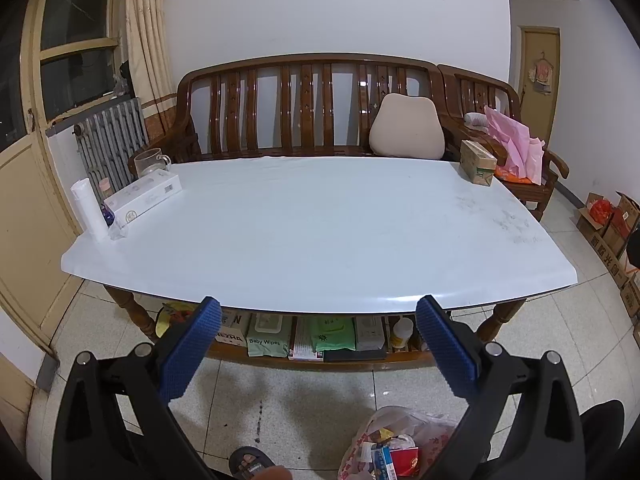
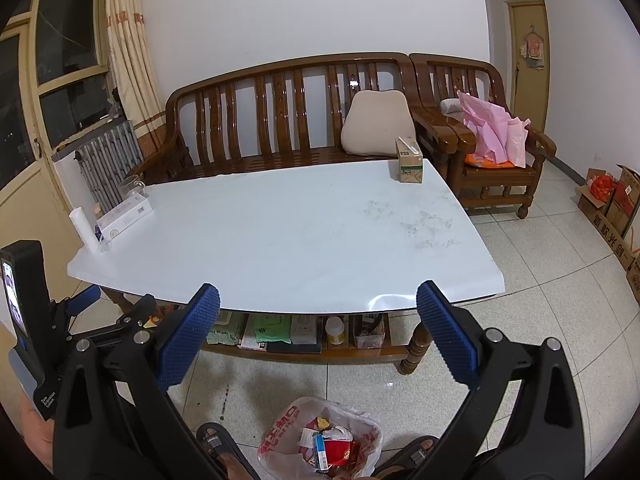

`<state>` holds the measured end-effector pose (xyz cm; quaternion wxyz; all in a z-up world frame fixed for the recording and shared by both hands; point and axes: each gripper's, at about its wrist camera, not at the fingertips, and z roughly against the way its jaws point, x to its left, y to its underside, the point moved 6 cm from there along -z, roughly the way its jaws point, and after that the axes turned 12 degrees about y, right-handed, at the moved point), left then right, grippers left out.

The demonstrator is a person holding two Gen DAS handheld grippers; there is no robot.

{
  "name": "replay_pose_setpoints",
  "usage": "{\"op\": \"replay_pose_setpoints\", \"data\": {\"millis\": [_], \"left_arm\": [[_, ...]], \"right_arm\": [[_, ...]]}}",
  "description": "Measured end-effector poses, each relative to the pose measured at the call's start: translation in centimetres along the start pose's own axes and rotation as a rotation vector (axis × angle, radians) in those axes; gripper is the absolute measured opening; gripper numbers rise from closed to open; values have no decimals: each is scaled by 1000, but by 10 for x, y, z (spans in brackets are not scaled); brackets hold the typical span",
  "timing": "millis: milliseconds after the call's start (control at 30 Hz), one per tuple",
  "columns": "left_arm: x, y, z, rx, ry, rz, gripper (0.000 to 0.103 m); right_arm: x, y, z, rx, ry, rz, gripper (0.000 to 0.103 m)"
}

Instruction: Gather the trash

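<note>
A translucent plastic trash bag (image 2: 320, 444) lies open on the tiled floor between a person's sandalled feet, holding red, blue and white wrappers; the left wrist view shows the same bag (image 1: 394, 448) at the bottom right. My left gripper (image 1: 318, 308) is open and empty, its blue pads level with the near edge of the white table (image 1: 280, 232). Over the same table (image 2: 280, 240) edge, my right gripper (image 2: 318, 296) is also open with nothing between its fingers. The left gripper's body (image 2: 80, 320) shows at the right wrist view's left side.
On the table stand a brown carton (image 2: 410, 160) at the far right corner, and a white box (image 1: 142, 196), a white roll (image 1: 90, 210) and a glass mug (image 1: 150, 162) at the left. A wooden bench (image 1: 304, 108) with a cushion sits behind. Cardboard boxes (image 2: 612, 208) line the right wall.
</note>
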<state>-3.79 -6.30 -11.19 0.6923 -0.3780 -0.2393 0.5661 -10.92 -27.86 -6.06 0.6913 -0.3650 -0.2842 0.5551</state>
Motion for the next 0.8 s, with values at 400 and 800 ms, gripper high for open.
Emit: {"op": "replay_pose_setpoints", "data": {"millis": [400, 800], "left_arm": [[0, -2, 2, -6, 3, 5, 95], [5, -3, 3, -11, -12, 25, 95]], "right_arm": [[0, 4, -2, 3, 5, -5, 96], [2, 7, -5, 3, 8, -5, 96]]}}
